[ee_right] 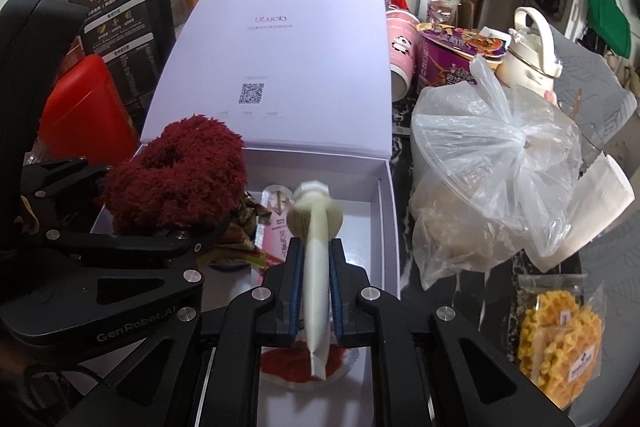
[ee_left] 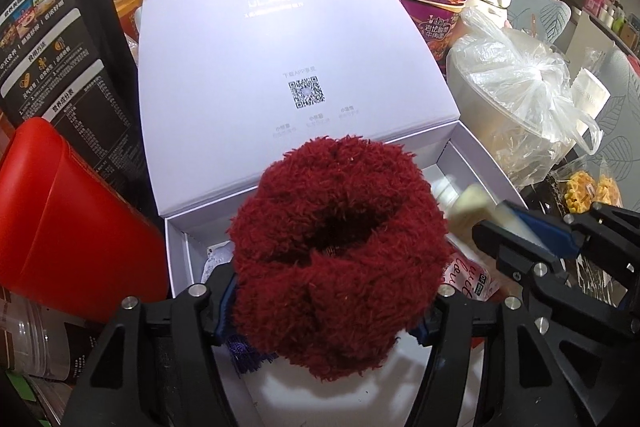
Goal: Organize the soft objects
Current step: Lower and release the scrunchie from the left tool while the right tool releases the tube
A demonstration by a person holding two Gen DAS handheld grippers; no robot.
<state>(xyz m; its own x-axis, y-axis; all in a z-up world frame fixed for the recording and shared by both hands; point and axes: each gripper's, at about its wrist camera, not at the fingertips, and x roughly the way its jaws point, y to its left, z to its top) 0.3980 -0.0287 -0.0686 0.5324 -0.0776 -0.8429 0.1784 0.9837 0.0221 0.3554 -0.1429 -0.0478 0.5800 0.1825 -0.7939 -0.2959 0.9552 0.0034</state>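
My left gripper (ee_left: 326, 311) is shut on a fluffy dark red sock bundle (ee_left: 340, 247) and holds it above the left part of the open white box (ee_left: 176, 247). The bundle also shows in the right wrist view (ee_right: 176, 175). My right gripper (ee_right: 316, 279) is shut on a cream squeeze tube (ee_right: 316, 267), cap pointing forward, above the box (ee_right: 384, 211). In the left wrist view the right gripper (ee_left: 524, 239) comes in from the right with the tube (ee_left: 472, 203). Inside the box lie a pink sachet (ee_right: 280, 227) and a red pouch (ee_right: 296, 363).
The box lid (ee_left: 288, 67) stands open behind. A red container (ee_left: 68, 219) and a black printed bag (ee_left: 52, 39) stand at left. A knotted plastic bag over a tub (ee_right: 492, 179), a purple noodle cup (ee_right: 452, 59), a cream bottle (ee_right: 528, 55) and yellow snack packs (ee_right: 560, 339) crowd the right.
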